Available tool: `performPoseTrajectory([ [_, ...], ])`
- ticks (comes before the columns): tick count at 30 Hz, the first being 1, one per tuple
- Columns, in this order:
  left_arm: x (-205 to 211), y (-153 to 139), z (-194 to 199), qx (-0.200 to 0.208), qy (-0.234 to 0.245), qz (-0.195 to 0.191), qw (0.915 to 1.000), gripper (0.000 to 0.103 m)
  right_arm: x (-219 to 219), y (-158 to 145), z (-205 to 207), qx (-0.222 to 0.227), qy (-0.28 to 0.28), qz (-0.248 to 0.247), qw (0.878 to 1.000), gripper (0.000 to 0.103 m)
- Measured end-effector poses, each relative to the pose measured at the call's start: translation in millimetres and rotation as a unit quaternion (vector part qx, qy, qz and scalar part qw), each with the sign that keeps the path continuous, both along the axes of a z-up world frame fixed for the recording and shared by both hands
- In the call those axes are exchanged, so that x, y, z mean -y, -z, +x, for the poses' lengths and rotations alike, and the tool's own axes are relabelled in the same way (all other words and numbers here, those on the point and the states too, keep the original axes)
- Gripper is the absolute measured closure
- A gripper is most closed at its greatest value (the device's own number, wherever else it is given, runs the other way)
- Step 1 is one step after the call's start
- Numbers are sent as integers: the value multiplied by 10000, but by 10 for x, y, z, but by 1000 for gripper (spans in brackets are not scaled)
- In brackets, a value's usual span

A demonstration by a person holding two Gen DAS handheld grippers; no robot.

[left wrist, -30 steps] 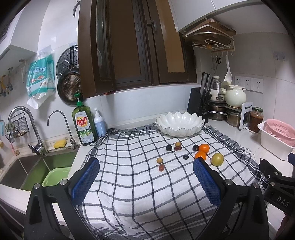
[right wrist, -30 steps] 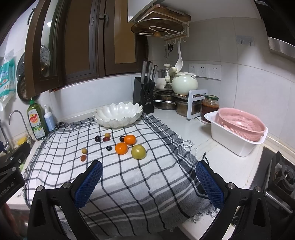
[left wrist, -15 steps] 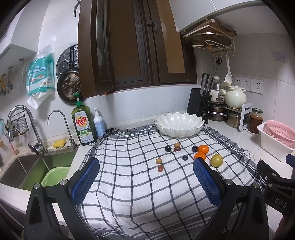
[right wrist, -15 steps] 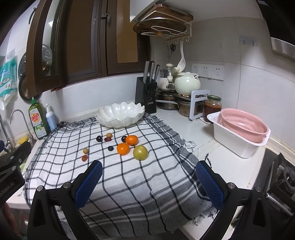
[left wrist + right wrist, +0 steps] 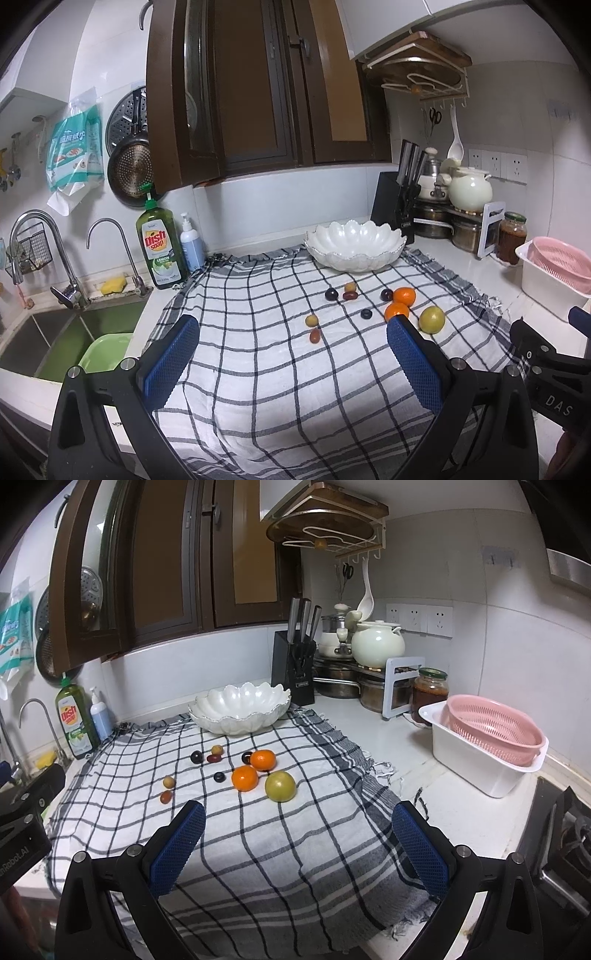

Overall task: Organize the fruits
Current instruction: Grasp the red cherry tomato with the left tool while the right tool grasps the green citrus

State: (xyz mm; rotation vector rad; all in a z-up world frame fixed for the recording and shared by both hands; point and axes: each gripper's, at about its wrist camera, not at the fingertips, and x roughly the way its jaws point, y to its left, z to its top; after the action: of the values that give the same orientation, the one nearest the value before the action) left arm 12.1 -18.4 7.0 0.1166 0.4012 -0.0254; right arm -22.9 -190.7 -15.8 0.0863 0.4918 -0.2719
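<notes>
My left gripper [image 5: 291, 354]: fingers spread wide, blue pads facing each other, nothing between them. It hangs over the near part of the checked cloth [image 5: 258, 369]. My right gripper [image 5: 297, 838]: same state, wide apart and empty, over the near right part of the cloth, the cloth's frayed edge just under its right finger.

Fruit, all loose on the cloth, none in the bowl:
- Nearest, left side: a small red fruit [image 5: 166, 796], with a small tan fruit [image 5: 168, 782] just behind it, apart by a narrow gap.
- Nearest, right side: a yellow-green round fruit [image 5: 280, 786], with an orange [image 5: 244, 778] just to its left; whether the two touch I cannot tell.
- A small dark berry [image 5: 219, 777] left of that orange.
- Second orange [image 5: 263, 759] behind the first, a dark plum-like fruit [image 5: 246, 757] against its left side.
- Further back, left: a dark round fruit [image 5: 196, 757], an oblong dark-red one [image 5: 213, 758] beside it, a small tan one [image 5: 217, 750] just behind.

Beyond the fruit: a white scalloped bowl [image 5: 240, 716], upright on the cloth's far edge, interior looks empty.

Far right on bare counter: pink colander [image 5: 495, 727] nested in a white tub. Knife block [image 5: 293, 675] behind the bowl. Far left: green dish soap bottle [image 5: 158, 247] and the sink [image 5: 48, 343].
</notes>
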Motion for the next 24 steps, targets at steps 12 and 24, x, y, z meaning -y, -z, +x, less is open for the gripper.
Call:
performPoseTrajectory([
  [12, -4, 307, 476, -435, 156, 94, 9989, 12, 30, 359, 541, -293, -21, 31, 9996, 4],
  [24, -53, 690, 1443, -1019, 511, 214, 9932, 29, -63, 670, 1421, -694, 48, -8, 9976, 15],
])
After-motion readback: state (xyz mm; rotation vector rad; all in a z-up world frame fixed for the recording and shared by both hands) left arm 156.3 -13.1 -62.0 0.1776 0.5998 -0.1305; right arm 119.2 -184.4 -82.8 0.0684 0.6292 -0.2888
